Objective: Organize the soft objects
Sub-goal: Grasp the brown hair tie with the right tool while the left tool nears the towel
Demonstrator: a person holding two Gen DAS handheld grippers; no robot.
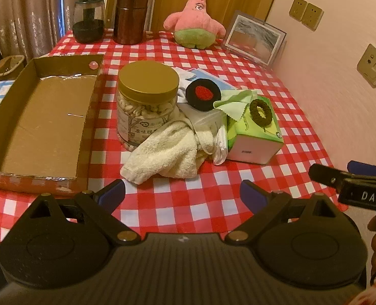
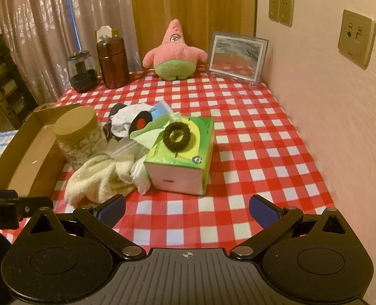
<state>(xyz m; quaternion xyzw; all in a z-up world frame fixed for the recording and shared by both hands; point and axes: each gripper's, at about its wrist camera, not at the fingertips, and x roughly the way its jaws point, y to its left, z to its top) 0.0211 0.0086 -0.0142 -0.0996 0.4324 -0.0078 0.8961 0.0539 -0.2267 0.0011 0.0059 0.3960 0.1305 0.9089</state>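
Note:
A cream towel (image 1: 162, 152) lies crumpled on the checked table, also in the right wrist view (image 2: 99, 175). Behind it lie a white cloth (image 2: 127, 119), a black and red round pad (image 1: 203, 94) and a light green cloth (image 1: 233, 104). A dark hair scrunchie (image 1: 260, 110) rests on a green tissue box (image 1: 254, 139), which also shows in the right wrist view (image 2: 180, 157). A pink starfish plush (image 1: 195, 23) sits at the back. My left gripper (image 1: 181, 194) is open and empty just before the towel. My right gripper (image 2: 186, 209) is open and empty before the tissue box.
An empty cardboard tray (image 1: 43, 127) lies at the left. A gold-lidded jar of nuts (image 1: 147, 104) stands by the towel. A brown canister (image 1: 130, 16), a dark glass jar (image 1: 88, 20) and a picture frame (image 1: 254, 38) stand at the back. A wall (image 2: 340, 127) borders the right.

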